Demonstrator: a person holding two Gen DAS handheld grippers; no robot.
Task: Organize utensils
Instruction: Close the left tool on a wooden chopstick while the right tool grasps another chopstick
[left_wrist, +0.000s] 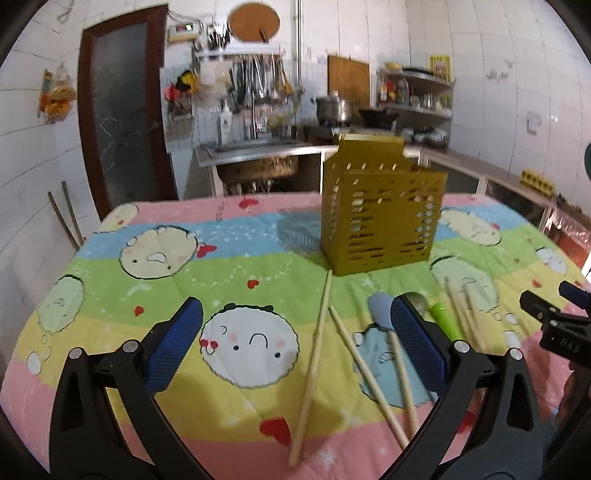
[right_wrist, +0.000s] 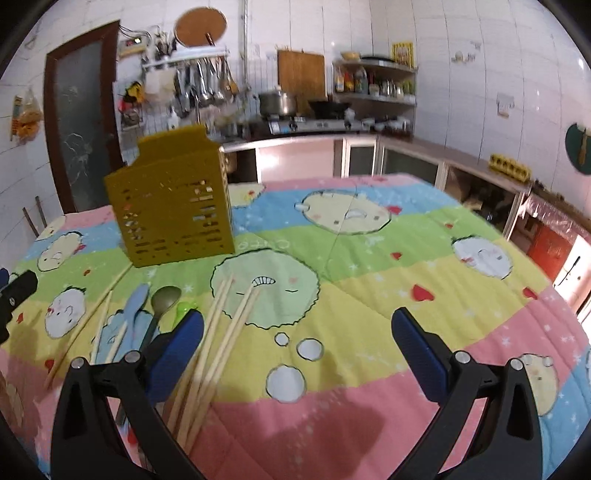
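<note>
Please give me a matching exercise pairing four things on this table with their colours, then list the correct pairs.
Things:
1. holder
2. spatula head
3. spoon bowl
4. chopsticks

Colours:
A. pale blue
B. light wood
C. mustard yellow
D. grey-olive

Pairs: 1-C, 2-A, 3-D, 4-B.

The holder stands upright at the far side of the quilt; the utensils all lie flat on the cloth in front of it, none yet inside.
</note>
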